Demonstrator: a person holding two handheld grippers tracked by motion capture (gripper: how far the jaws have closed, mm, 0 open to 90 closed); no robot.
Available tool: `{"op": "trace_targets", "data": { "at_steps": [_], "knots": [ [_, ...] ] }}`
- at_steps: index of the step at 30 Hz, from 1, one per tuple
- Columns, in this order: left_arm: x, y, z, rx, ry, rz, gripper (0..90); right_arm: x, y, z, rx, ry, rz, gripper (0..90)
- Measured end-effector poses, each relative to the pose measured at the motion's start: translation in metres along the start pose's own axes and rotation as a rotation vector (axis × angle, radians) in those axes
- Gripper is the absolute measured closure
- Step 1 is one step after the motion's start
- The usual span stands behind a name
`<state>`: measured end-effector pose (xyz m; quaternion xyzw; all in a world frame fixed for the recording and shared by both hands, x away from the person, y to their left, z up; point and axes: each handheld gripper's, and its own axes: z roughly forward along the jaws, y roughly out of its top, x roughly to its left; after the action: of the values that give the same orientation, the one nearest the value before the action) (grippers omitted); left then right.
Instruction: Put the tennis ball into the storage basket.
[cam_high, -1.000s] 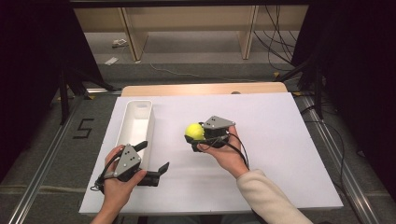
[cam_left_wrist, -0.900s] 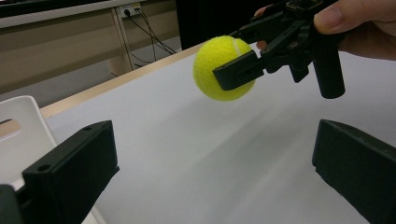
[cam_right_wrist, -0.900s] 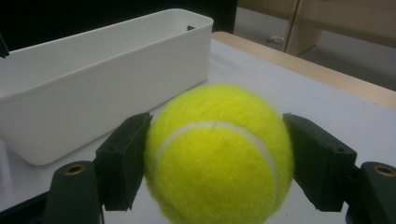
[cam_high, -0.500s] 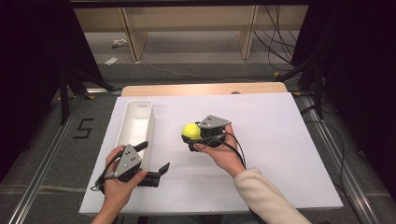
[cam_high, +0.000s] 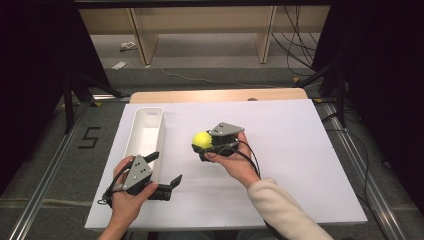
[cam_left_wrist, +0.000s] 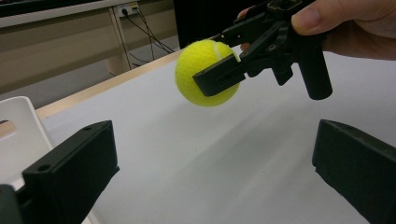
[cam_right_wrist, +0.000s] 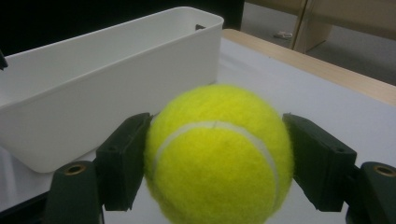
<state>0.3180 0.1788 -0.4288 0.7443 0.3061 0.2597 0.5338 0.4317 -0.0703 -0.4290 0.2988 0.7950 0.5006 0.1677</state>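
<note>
At left of the white table, the left gripper, jaws spread wide and empty, rests beside the long white bin, probably to steady it; rightward, the right gripper clamps a yellow tennis ball aloft, apparently bound for that bin.

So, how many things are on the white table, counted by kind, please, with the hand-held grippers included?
Ball: 1, yellow, held off the table between the jaws of the right hand-held gripper.
Bin: 1, white.
Hand-held grippers: 2, the right one and the left hand-held gripper, whose jaws stand apart.
Total: 4.
</note>
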Motion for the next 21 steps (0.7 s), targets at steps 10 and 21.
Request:
{"op": "trace_targets", "data": {
  "at_steps": [10,21],
  "knots": [
    [0.000,0.000,0.000,-0.001,-0.001,0.000,0.0,0.001,0.005,0.006,0.007,0.009,0.004,27.4],
    [0.000,0.000,0.000,-0.003,-0.003,0.000,0.0,0.007,0.010,0.012,0.005,0.024,0.000,27.4]
  ]
}}
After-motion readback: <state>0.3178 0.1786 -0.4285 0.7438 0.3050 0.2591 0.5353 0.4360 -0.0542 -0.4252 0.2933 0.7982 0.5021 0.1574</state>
